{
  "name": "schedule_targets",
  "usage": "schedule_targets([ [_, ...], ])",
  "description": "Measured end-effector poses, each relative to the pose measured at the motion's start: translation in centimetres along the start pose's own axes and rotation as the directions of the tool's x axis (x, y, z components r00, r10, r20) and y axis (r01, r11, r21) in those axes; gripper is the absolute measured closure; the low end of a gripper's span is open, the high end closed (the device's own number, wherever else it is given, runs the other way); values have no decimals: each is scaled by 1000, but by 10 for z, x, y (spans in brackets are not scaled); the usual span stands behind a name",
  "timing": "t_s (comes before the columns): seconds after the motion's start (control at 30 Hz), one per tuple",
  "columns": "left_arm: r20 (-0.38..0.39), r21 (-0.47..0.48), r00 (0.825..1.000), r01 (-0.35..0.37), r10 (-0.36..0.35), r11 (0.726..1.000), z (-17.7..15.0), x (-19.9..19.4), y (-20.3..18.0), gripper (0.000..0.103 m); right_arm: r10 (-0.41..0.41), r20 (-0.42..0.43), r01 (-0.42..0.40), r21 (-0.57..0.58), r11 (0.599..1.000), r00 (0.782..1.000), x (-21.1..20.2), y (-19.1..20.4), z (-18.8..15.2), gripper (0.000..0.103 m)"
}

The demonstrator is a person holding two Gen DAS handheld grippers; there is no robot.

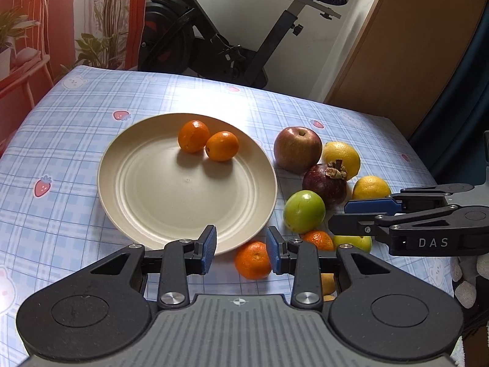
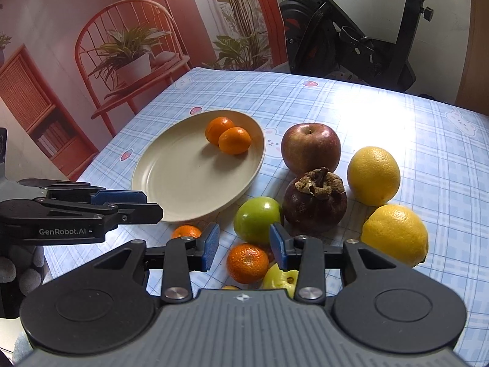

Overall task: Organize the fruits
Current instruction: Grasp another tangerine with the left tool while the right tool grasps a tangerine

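Note:
A cream plate [image 1: 128,183] [image 2: 171,183] holds two oranges [image 1: 193,136] [image 2: 234,140]. To its right lie an apple [image 1: 297,149], a mangosteen [image 1: 324,185], two lemons [image 1: 371,187] and a green fruit [image 1: 304,211]. My left gripper [image 1: 241,249] hovers open over a mandarin [image 1: 253,260] at the plate's near rim, its pads not pressing on it. My right gripper [image 2: 244,247] is open above a second mandarin [image 2: 247,263], in front of the green fruit [image 2: 258,218]. A yellow-green fruit [image 2: 279,278] is partly hidden under its right finger.
The table wears a blue checked cloth [image 1: 61,140]. An exercise bike [image 1: 232,30] stands behind its far edge and a wooden door [image 1: 406,55] at the back right. The two grippers sit close side by side over the near fruit cluster.

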State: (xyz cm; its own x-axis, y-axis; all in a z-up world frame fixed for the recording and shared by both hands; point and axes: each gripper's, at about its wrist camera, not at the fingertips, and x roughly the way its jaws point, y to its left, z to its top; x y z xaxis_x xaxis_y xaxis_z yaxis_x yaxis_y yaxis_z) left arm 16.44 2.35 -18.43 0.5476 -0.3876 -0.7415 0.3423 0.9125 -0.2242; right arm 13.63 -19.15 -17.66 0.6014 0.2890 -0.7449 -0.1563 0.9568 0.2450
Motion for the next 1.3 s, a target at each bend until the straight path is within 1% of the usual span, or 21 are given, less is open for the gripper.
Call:
schedule_targets([
  [0.2,-39,-26,999,18,-19,999,-2,8,2,66,-13,-79,6,-93,996,997,14,4,4,63],
  [0.33,-51,-46,998,29,-31,999,-3,12,4,65,-5,-69,0,-80,997,998,17,5,1,63],
  [0.43,-53,-36,998,22,-24,999,-3,15,3,65,-13,-77,6,-92,996,997,21,8,-3,63],
  [0.5,-60,-27,998,28,-29,999,-4,17,1,65,-13,-95,5,-84,996,995,25,6,-5,63],
  [0.63,-63,-13,997,39,-40,999,-8,19,-1,65,-14,-99,6,-76,997,995,28,7,-4,63],
  [0.77,-72,-14,997,39,-40,999,-8,20,-2,65,-34,-115,19,-126,992,993,30,15,-4,63],
  [0.93,-85,-1,995,57,-57,998,-11,20,-3,65,-44,-110,26,-165,986,993,27,18,-8,63],
  [1.0,-100,30,994,41,-38,999,-14,22,-7,65,-54,-110,34,-177,984,992,27,18,-8,63],
  [1.07,-97,45,995,28,-23,999,-17,25,-10,66,-56,-110,36,-176,984,992,26,17,-8,63],
  [1.1,-96,38,995,27,-23,999,-17,26,-10,66,-57,-109,37,-176,984,992,26,16,-8,63],
  [1.17,-88,-8,996,30,-31,1000,-15,29,-7,66,-56,-108,36,-173,984,993,26,15,-7,63],
  [1.23,-77,-35,997,19,-21,999,-14,30,-6,65,-54,-108,35,-172,985,993,26,15,-7,63],
  [1.3,-70,-37,997,13,-15,999,-13,31,-6,65,-51,-112,30,-179,983,992,26,16,-7,63],
])
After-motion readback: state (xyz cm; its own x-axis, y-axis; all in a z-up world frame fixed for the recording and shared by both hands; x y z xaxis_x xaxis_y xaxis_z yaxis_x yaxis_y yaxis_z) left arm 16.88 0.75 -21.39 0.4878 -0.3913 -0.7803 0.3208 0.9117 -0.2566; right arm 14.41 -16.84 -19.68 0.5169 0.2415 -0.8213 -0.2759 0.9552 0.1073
